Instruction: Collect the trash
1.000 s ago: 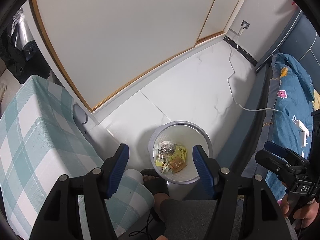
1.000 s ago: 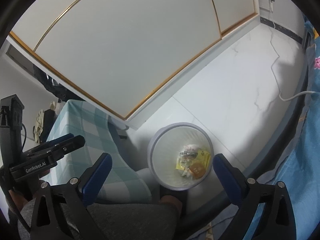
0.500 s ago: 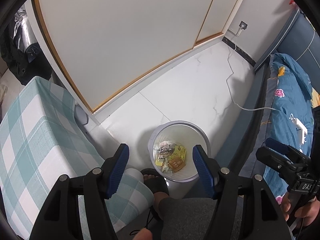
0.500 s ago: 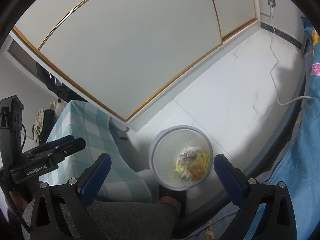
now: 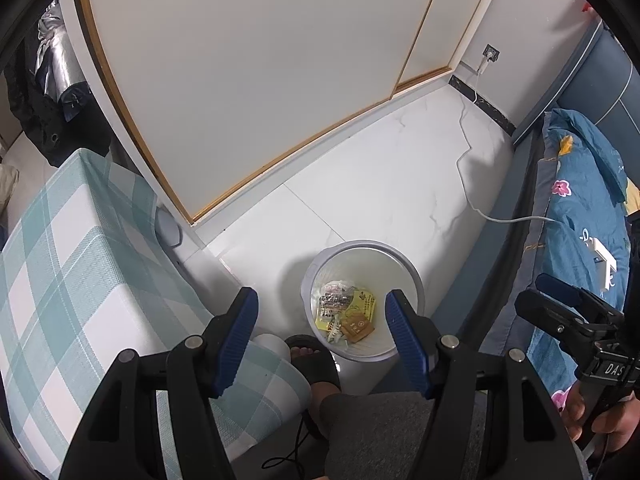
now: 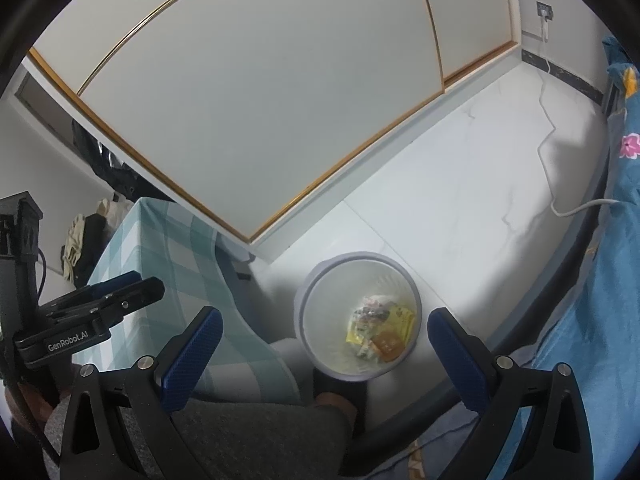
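A white round trash bin (image 5: 384,258) stands on the white floor. Several wrappers (image 5: 348,314), yellow, orange and clear, lie in its bottom. The bin (image 6: 320,304) and the wrappers (image 6: 380,332) also show in the right wrist view. My left gripper (image 5: 322,336) is open and empty, held well above the bin. My right gripper (image 6: 324,344) is open wide and empty, also above the bin. Each gripper shows at the edge of the other's view.
A checked teal-and-white cloth (image 5: 68,264) covers a table at the left. A blue bed (image 5: 580,208) lies at the right. A white cable (image 5: 468,184) runs over the floor. White sliding doors (image 5: 260,60) stand behind. The person's sandalled foot (image 5: 312,360) is beside the bin.
Both views have shifted slightly, as if the grippers rose a little. Both grippers stay open and empty. The bin's contents are the same.
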